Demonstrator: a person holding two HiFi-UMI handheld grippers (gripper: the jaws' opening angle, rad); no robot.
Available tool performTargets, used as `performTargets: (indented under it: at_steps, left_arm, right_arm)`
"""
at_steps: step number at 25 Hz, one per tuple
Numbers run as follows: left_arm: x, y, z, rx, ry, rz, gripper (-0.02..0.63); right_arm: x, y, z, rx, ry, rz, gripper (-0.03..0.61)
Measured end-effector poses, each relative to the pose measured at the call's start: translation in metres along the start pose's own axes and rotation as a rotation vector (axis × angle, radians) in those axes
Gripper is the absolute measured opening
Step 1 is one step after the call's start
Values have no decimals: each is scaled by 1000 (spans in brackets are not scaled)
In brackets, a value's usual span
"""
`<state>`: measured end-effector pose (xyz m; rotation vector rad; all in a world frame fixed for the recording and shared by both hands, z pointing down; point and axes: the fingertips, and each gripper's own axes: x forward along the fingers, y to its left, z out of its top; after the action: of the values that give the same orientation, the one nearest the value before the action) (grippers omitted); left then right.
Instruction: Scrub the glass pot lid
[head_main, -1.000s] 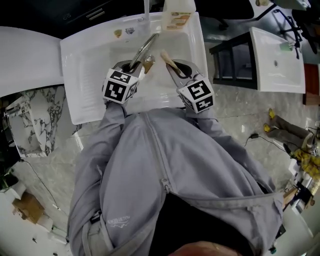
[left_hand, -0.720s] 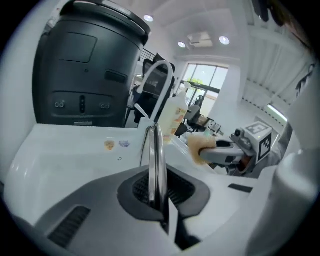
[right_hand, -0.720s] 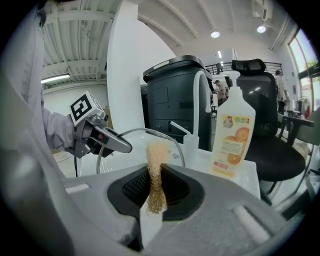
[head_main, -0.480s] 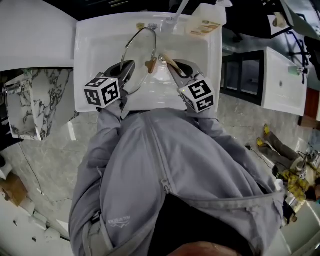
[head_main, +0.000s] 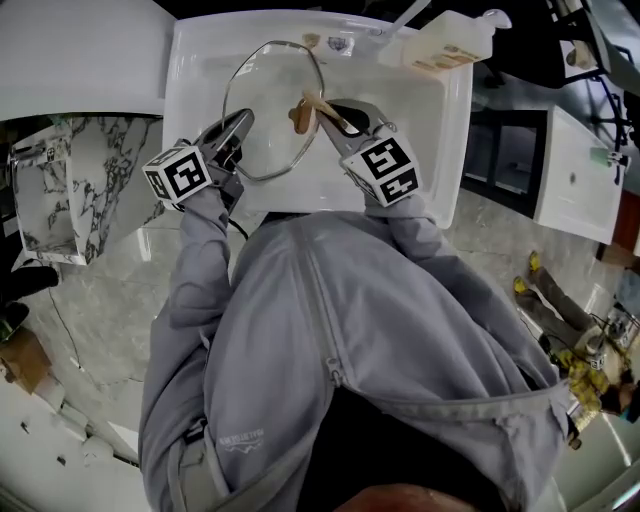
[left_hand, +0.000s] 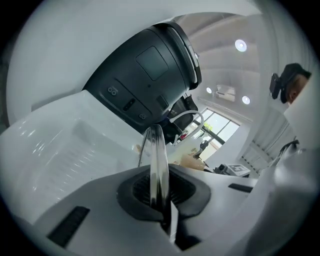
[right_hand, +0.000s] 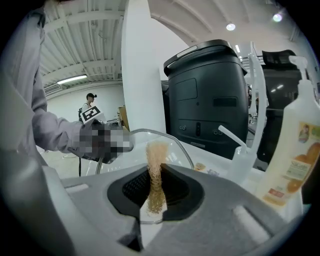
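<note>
The glass pot lid (head_main: 270, 112), round with a metal rim, is held up over the white sink (head_main: 196, 92). My left gripper (head_main: 238, 127) is shut on its lower left rim. In the left gripper view the rim (left_hand: 158, 160) runs edge-on between the left gripper's (left_hand: 160, 202) pads. My right gripper (head_main: 330, 114) is shut on a tan scrub pad (head_main: 303, 113), whose tip lies against the lid's right side. In the right gripper view the scrub pad (right_hand: 155, 170) stands upright in the right gripper (right_hand: 156, 194), with the lid (right_hand: 176, 146) just behind it.
A soap bottle (head_main: 452, 47) stands at the sink's back right, next to the faucet (head_main: 402, 18). A dark appliance (right_hand: 209, 95) sits behind the sink. A marble-patterned stand (head_main: 58, 200) is at the left, and another white basin (head_main: 575, 180) at the right.
The left gripper has swung out to the left and turned the lid from edge-on to nearly face-on. The right gripper kept the scrub pad at the lid's right side.
</note>
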<state>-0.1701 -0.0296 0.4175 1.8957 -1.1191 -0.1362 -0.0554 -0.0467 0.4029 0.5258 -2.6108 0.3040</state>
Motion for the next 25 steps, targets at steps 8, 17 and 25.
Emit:
performTargets:
  at_steps: [8,17,25]
  left_arm:
    - [-4,16,-3,-99,2,-89,14]
    - [-7,20,0,-97,-6,-87,14]
    - [-20,32,0,-134,-41,-71,15]
  right_arm:
    - [58,15,36,-273,5,-3,38]
    - [116,23,50,-819,89,-82,38]
    - [133,43,39,-1013,119,-55,38]
